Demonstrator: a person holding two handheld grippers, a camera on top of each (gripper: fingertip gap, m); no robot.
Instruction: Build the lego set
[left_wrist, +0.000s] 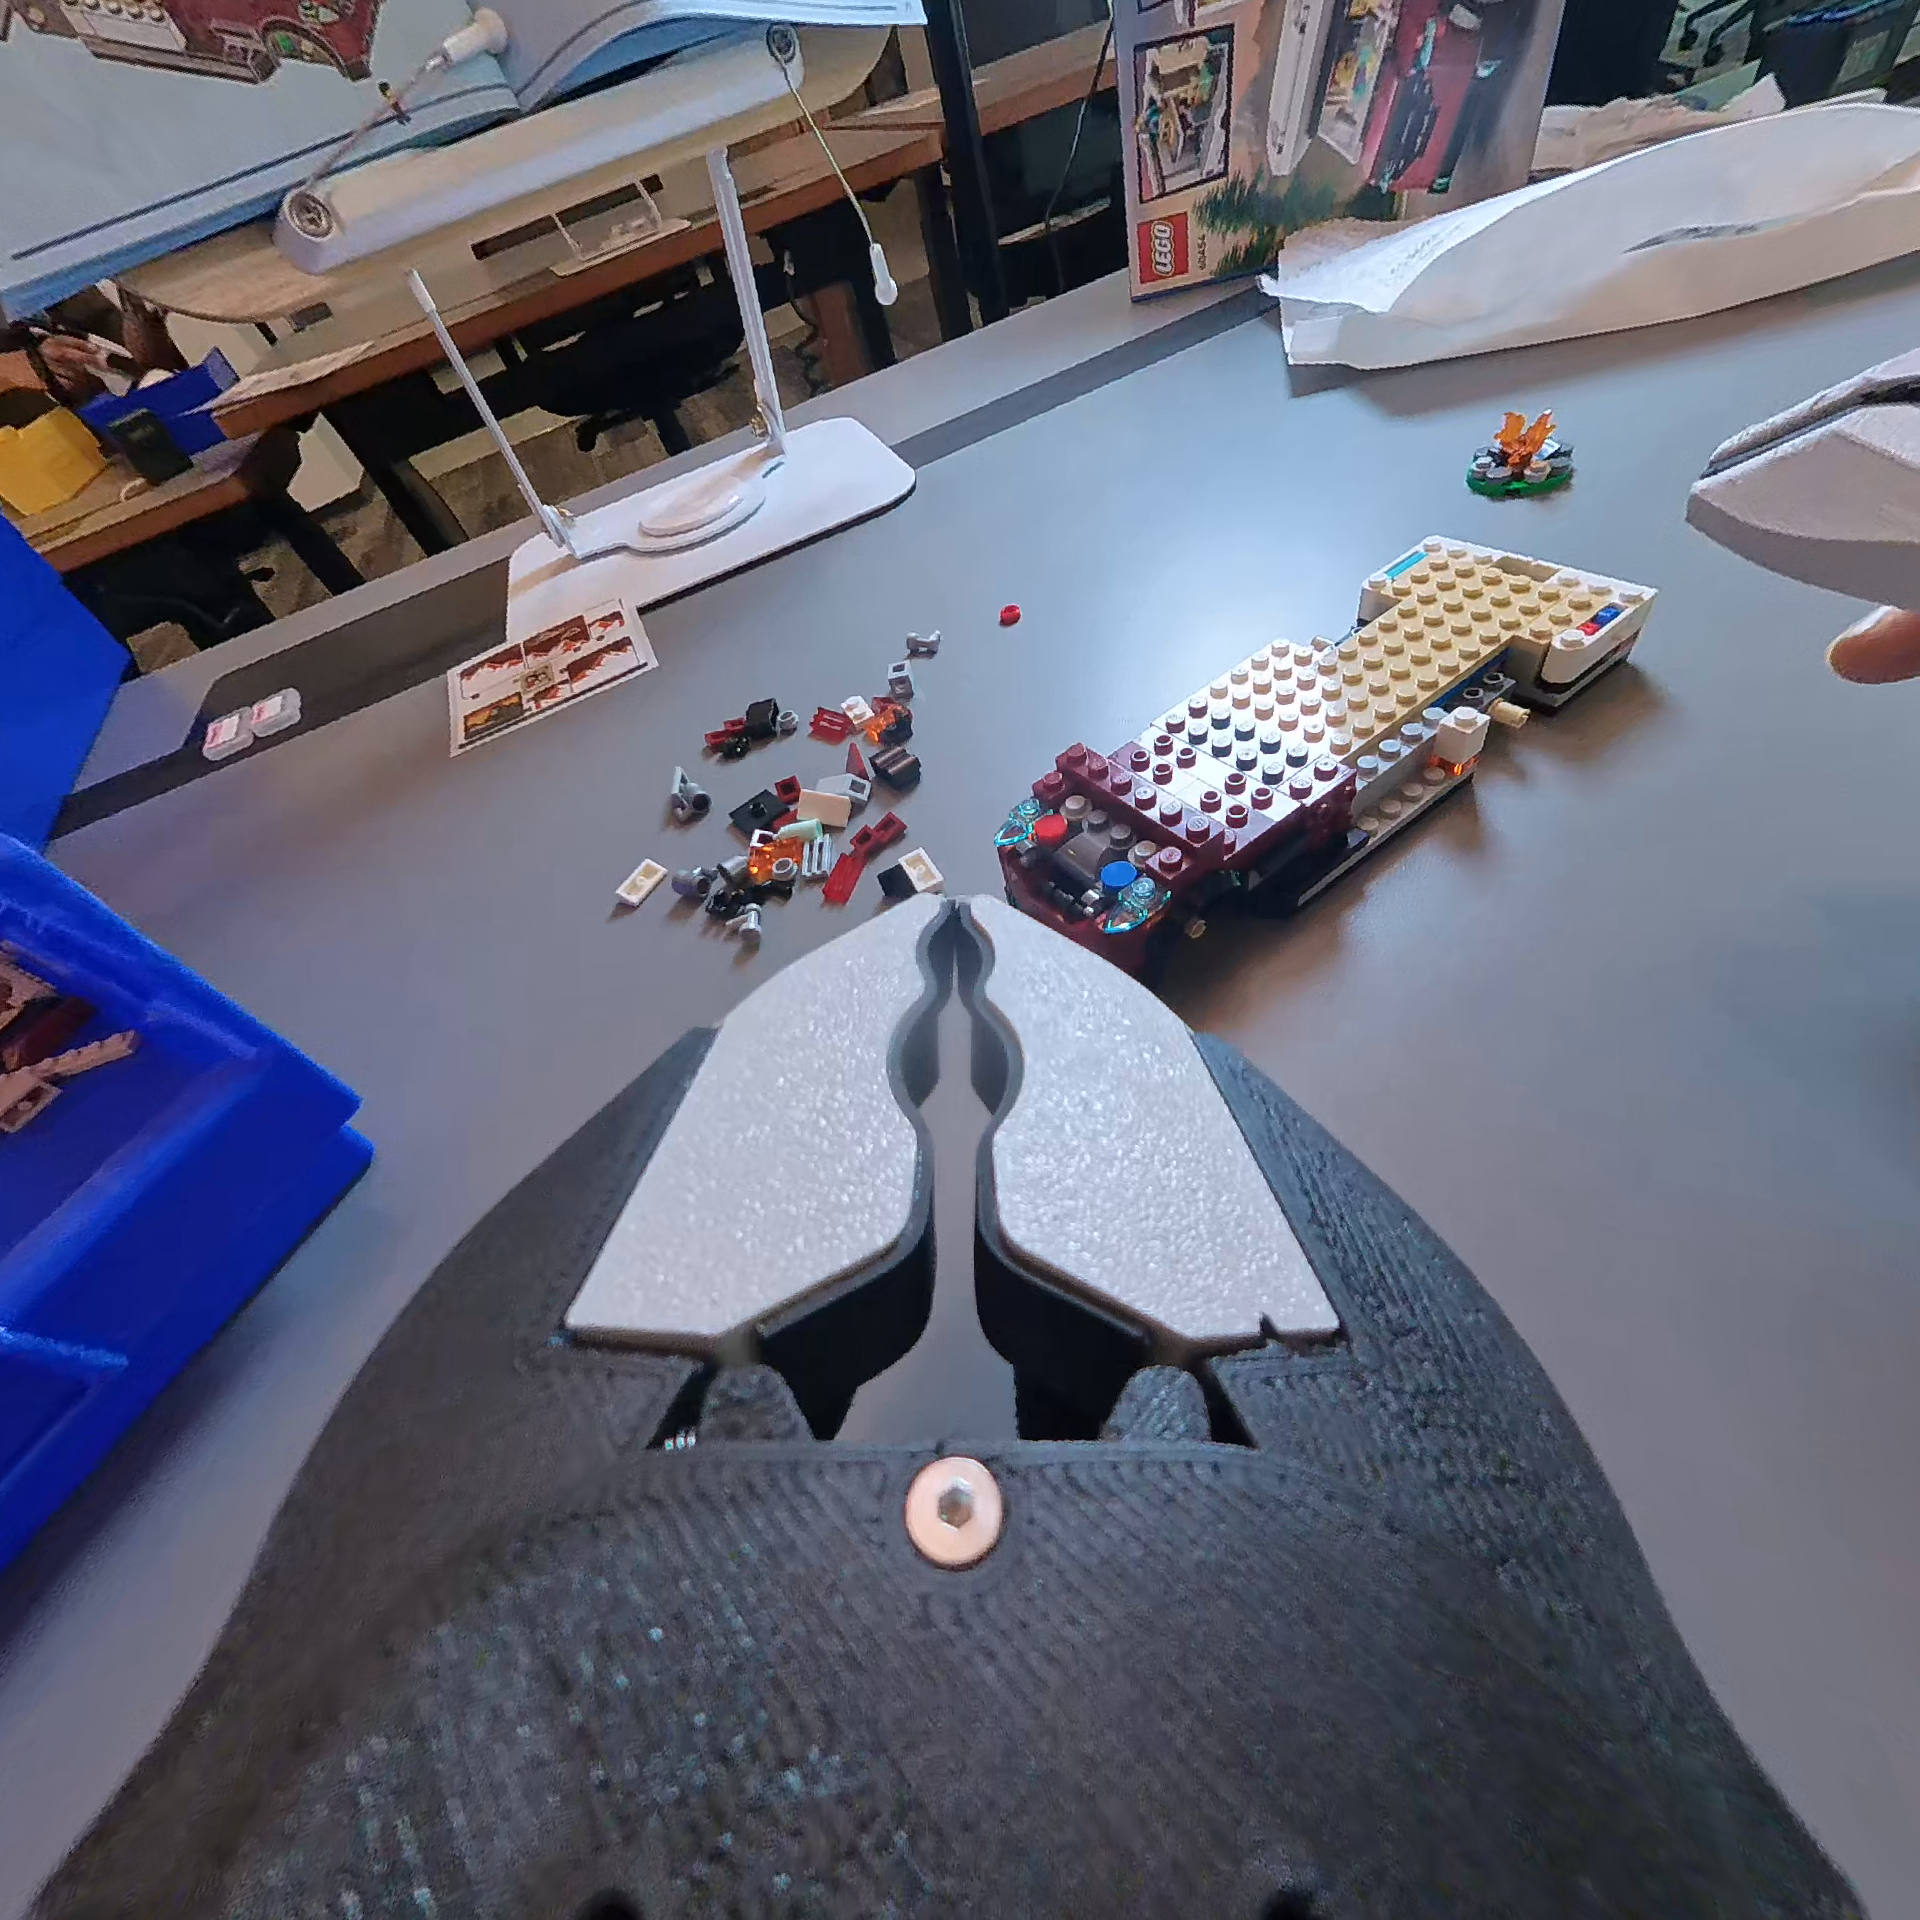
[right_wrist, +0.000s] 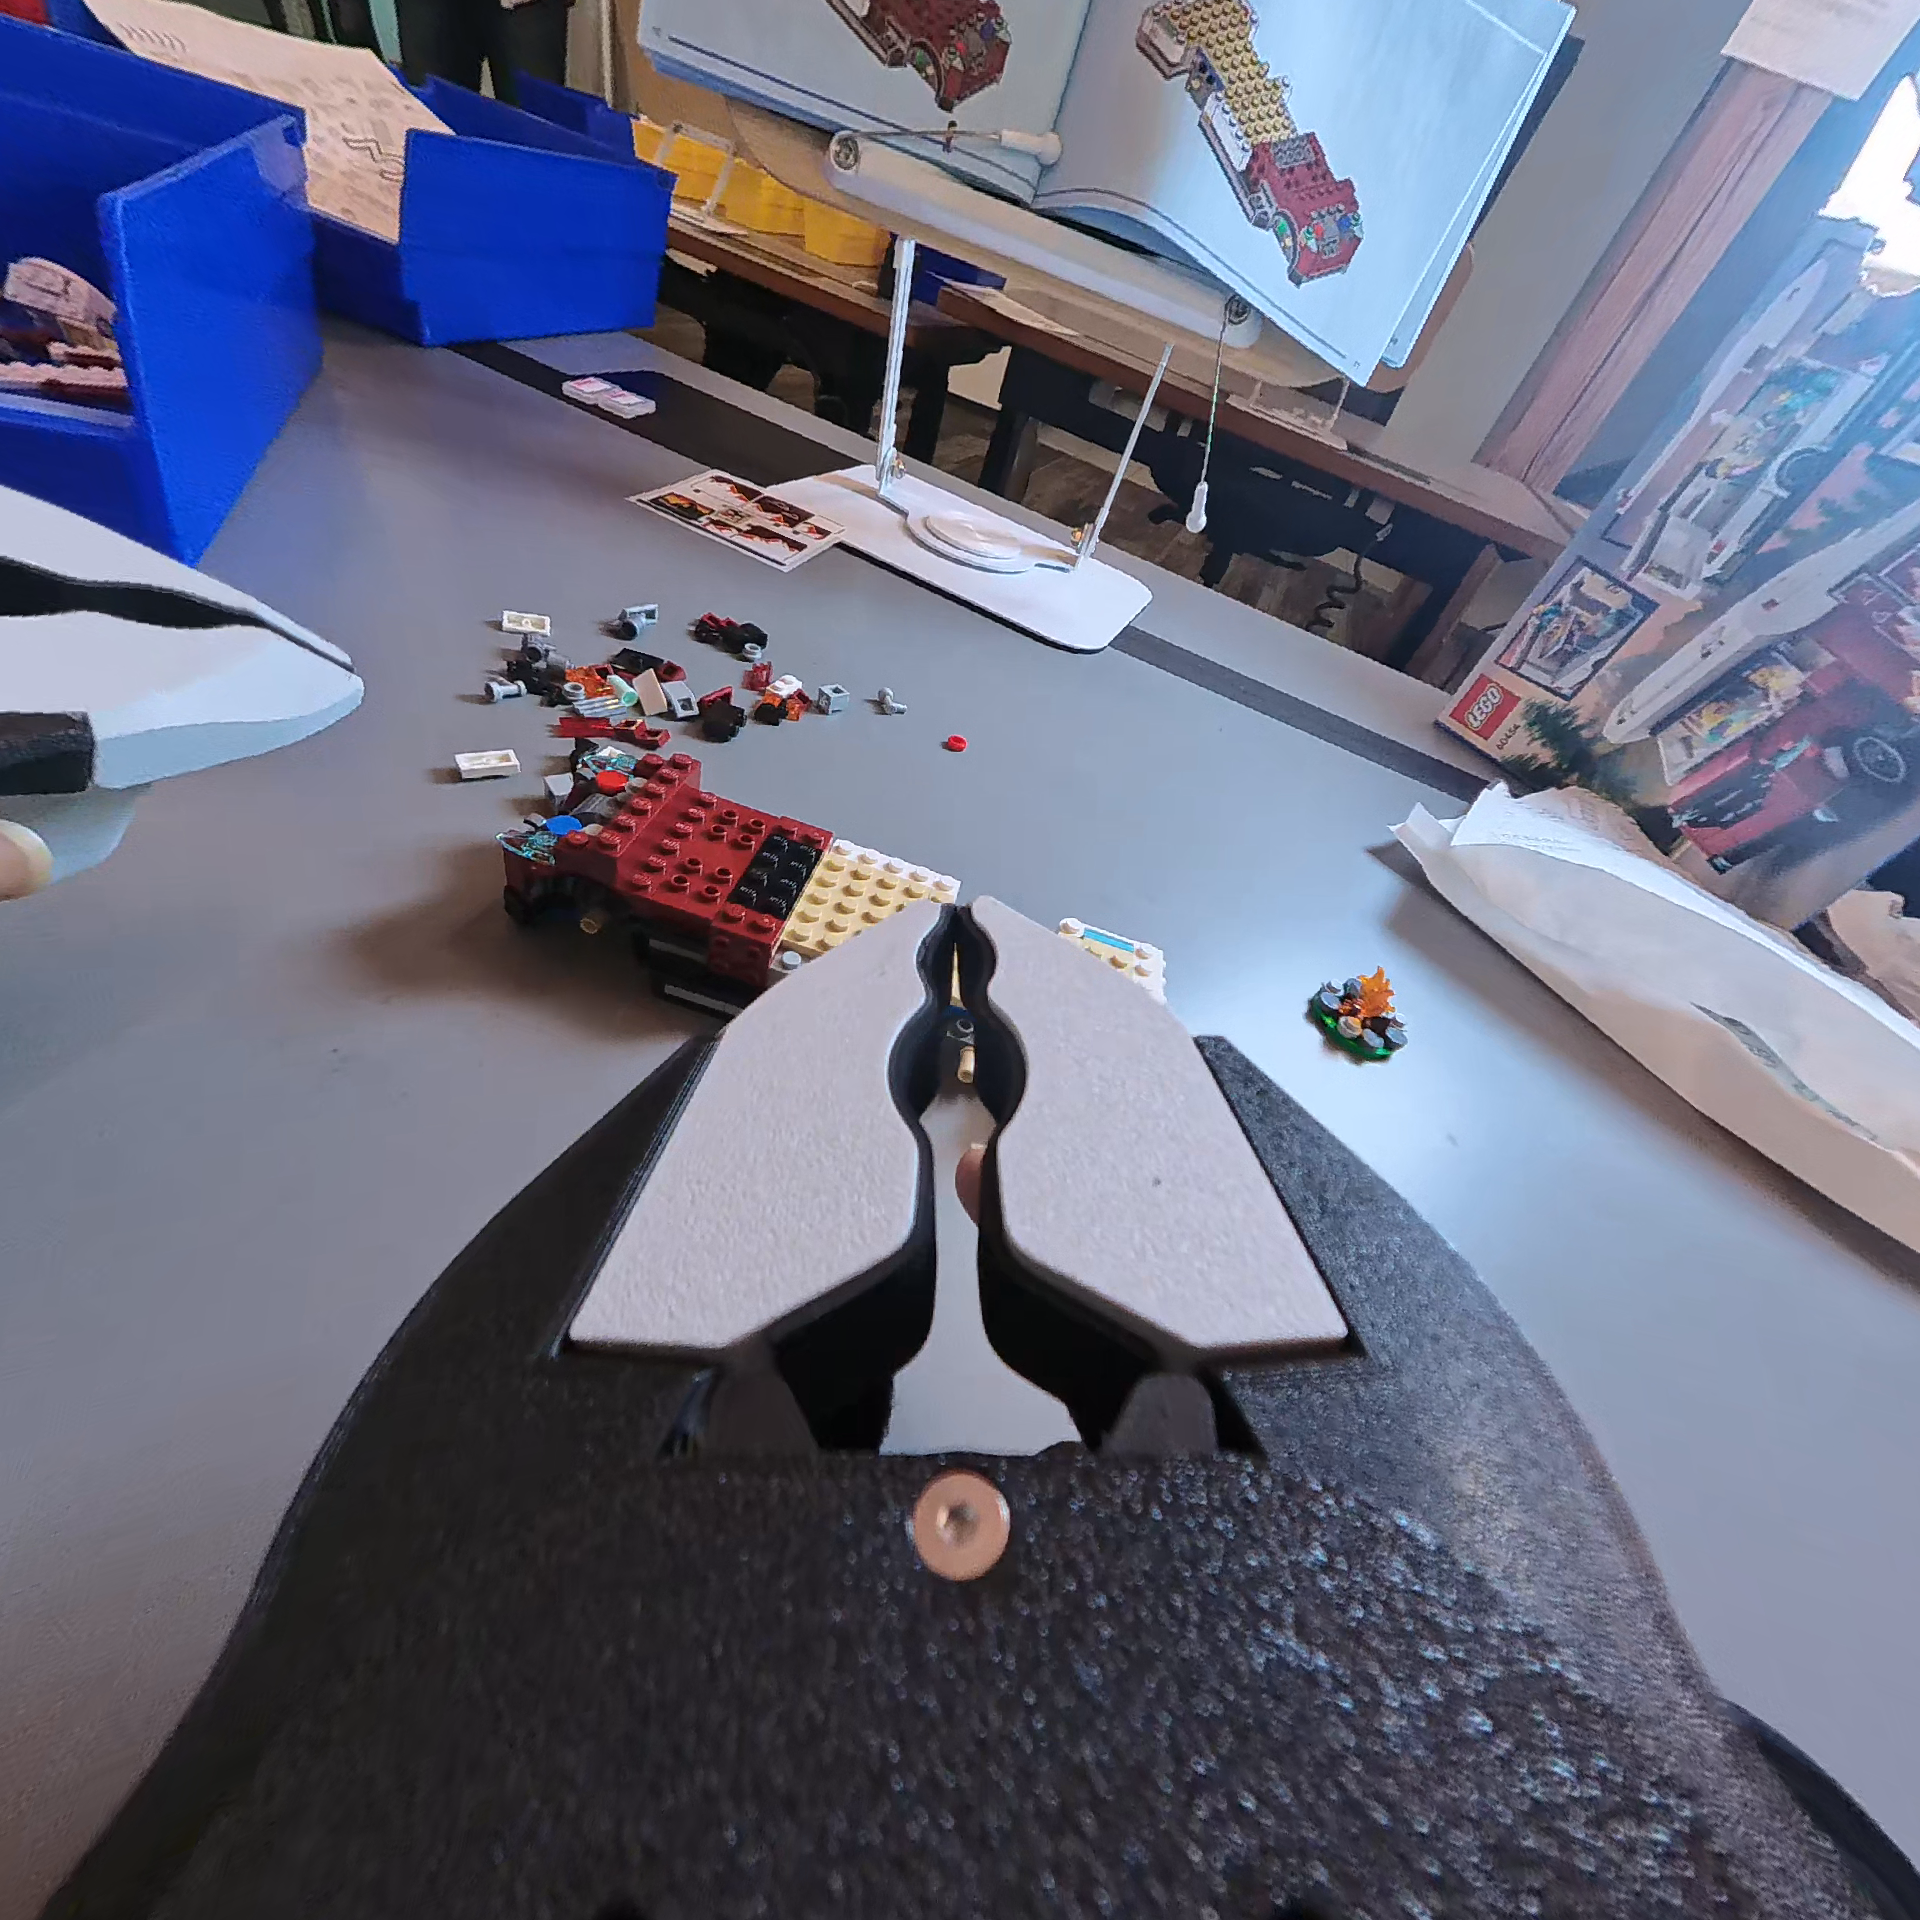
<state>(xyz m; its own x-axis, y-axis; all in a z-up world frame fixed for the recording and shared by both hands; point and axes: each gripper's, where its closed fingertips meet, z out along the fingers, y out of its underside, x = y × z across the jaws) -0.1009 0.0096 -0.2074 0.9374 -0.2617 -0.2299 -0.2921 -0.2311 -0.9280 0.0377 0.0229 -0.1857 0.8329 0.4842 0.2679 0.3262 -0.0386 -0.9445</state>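
**Inspector:** Report both grippers.

**Operator:** My left gripper (left_wrist: 954, 906) has its fingertips pressed together with nothing between them. It hangs above the bench (left_wrist: 1455, 1195), just short of the brick vehicle's (left_wrist: 1320, 748) dark red front end. My right gripper (right_wrist: 958, 912) is likewise pressed together and carries nothing; it sits over the tan rear deck of the same vehicle, whose parts show through the slot behind the tips.

**Inspector:** Layout around the vehicle?

**Operator:** The vehicle lies flat on the bench, partly built. The loose pieces (left_wrist: 800, 800) are scattered just beside its red front, I judge so they stay within reach of both grippers. A single red stud (left_wrist: 1009, 614) lies apart, beyond that pile. A small campfire model (left_wrist: 1519, 457) stands well apart past the vehicle's tan end.

**Inspector:** Reference material?

**Operator:** An open instruction booklet (right_wrist: 1195, 114) rests on a white stand (right_wrist: 997, 561) beyond the vehicle, tilted toward me, apparently for reading while working. A sticker sheet (left_wrist: 551, 675) lies at the stand's foot. Blue bins (right_wrist: 208, 270) stand off the vehicle's front side; the set's box (left_wrist: 1330, 114) and a white paper bag (left_wrist: 1558, 270) sit off its rear side.
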